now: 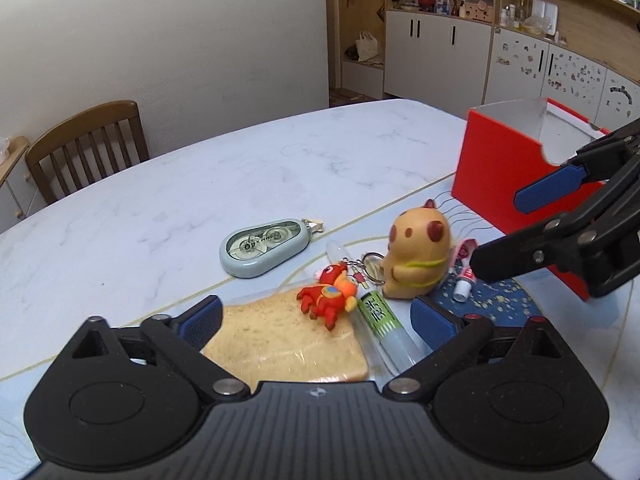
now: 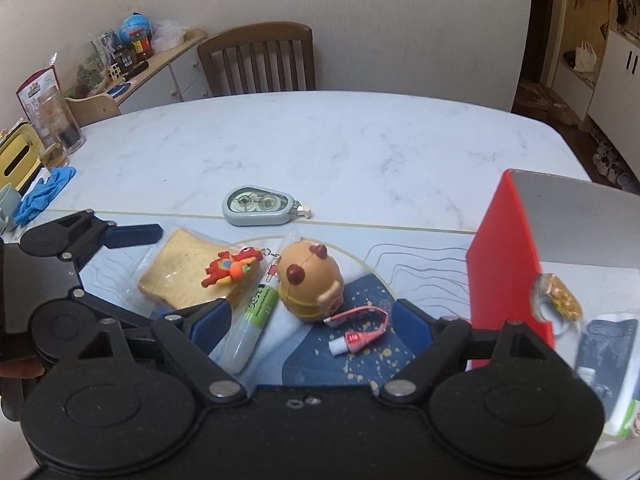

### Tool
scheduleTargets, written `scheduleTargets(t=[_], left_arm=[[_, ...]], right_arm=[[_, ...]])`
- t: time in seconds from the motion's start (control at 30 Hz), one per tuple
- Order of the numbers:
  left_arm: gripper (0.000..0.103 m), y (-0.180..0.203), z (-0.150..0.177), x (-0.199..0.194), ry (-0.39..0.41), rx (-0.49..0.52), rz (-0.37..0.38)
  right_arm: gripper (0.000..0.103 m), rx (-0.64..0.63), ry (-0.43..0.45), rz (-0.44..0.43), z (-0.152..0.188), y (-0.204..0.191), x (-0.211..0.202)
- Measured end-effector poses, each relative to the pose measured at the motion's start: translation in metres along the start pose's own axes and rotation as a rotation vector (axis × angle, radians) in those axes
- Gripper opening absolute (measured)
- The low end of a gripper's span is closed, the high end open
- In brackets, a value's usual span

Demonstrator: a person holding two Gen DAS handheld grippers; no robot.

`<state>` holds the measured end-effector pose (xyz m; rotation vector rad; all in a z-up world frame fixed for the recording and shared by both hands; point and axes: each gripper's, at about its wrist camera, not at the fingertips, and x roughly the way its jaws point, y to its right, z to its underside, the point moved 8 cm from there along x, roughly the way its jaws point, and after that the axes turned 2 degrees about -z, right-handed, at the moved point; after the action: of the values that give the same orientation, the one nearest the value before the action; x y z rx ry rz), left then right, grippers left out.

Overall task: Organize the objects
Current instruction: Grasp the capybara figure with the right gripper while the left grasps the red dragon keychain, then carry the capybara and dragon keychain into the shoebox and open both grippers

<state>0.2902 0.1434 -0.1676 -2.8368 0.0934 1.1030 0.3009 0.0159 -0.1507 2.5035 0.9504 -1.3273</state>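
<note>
Both grippers, left (image 1: 316,316) and right (image 2: 312,320), had fingers apart, empty | you should have singled out one toy (image 2: 310,284) before clamping.

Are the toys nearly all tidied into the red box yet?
Not nearly. A few things already sit in the red box, like a snack packet. Both the left gripper and right gripper are open and holding nothing. Still on the table: bread slice, red keychain toy, brown plush, glue stick, small tube and correction tape.
</note>
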Motion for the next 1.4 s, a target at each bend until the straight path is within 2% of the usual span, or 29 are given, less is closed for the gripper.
scheduleTargets(t=[0.07, 0.2, 0.27, 0.43, 0.63, 0.67, 0.7, 0.73, 0.9, 0.97, 1.07, 1.2, 1.4], left_arm=[[0.092, -0.001, 0.0, 0.007, -0.013, 0.002, 0.002], [0.091, 0.001, 0.0, 0.016, -0.018, 0.015, 0.012], [0.083, 0.002, 0.001, 0.021, -0.025, 0.013, 0.016], [0.073, 0.001, 0.003, 0.03, -0.039, -0.009, 0.015], [0.069, 0.002, -0.001, 0.036, -0.03, -0.021, 0.036], [0.067, 0.002, -0.002, 0.036, -0.028, -0.024, 0.04], [0.066, 0.003, -0.003, 0.036, -0.026, -0.026, 0.047], [0.059, 0.004, -0.004, 0.037, -0.024, -0.026, 0.051], [0.051, 0.005, -0.005, 0.037, -0.027, -0.025, 0.045], [0.042, 0.005, -0.005, 0.037, -0.027, -0.025, 0.044], [0.039, 0.005, -0.006, 0.037, -0.031, -0.027, 0.039], [0.038, 0.003, -0.006, 0.036, -0.042, -0.043, 0.042], [0.038, 0.0, -0.006, 0.031, -0.063, -0.086, 0.051]], right_arm=[[0.086, 0.002, -0.006, 0.002, -0.002, 0.0, 0.007], [0.086, 0.02, -0.015, -0.004, -0.005, -0.002, 0.017], [0.086, 0.032, -0.02, -0.007, -0.006, -0.003, 0.023], [0.083, 0.054, -0.018, -0.007, -0.011, -0.004, 0.033], [0.078, 0.052, -0.021, -0.003, -0.013, -0.007, 0.039], [0.075, 0.051, -0.019, -0.001, -0.013, -0.007, 0.039], [0.066, 0.049, -0.021, 0.003, -0.013, -0.008, 0.04], [0.063, 0.05, -0.026, 0.005, -0.013, -0.008, 0.041], [0.056, 0.069, -0.032, 0.009, -0.011, -0.005, 0.045], [0.052, 0.07, -0.03, 0.014, -0.01, -0.006, 0.045], [0.051, 0.072, -0.031, 0.017, -0.011, -0.006, 0.044], [0.044, 0.073, -0.031, 0.027, -0.013, -0.006, 0.043], [0.042, 0.094, 0.015, 0.028, -0.017, -0.003, 0.026]])
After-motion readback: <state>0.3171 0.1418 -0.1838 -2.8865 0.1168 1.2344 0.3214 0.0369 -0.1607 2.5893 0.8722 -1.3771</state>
